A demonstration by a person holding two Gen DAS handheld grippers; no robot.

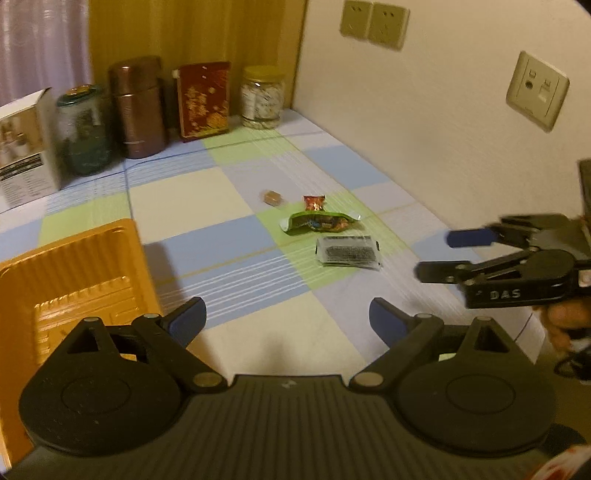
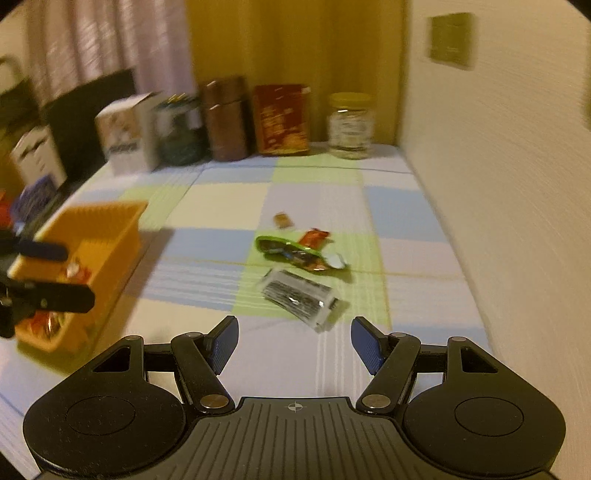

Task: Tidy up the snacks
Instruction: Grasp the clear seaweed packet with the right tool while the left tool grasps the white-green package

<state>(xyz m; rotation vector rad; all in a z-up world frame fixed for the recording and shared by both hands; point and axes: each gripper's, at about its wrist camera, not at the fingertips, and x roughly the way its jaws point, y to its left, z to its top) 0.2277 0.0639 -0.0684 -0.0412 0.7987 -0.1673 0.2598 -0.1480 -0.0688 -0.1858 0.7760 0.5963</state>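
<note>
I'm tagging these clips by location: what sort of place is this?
Probably a room in a home: a table under a checked cloth against a wall with sockets, curtains behind, and jars and tins lined along the back.

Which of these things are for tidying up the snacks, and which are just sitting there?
For the job:
- orange basket
- green snack packet
- silver packet
- red packet
- small brown candy

Just sitting there:
- brown canister
- red box
- jar with yellow lid
- green jar
- white box
- wall sockets
</note>
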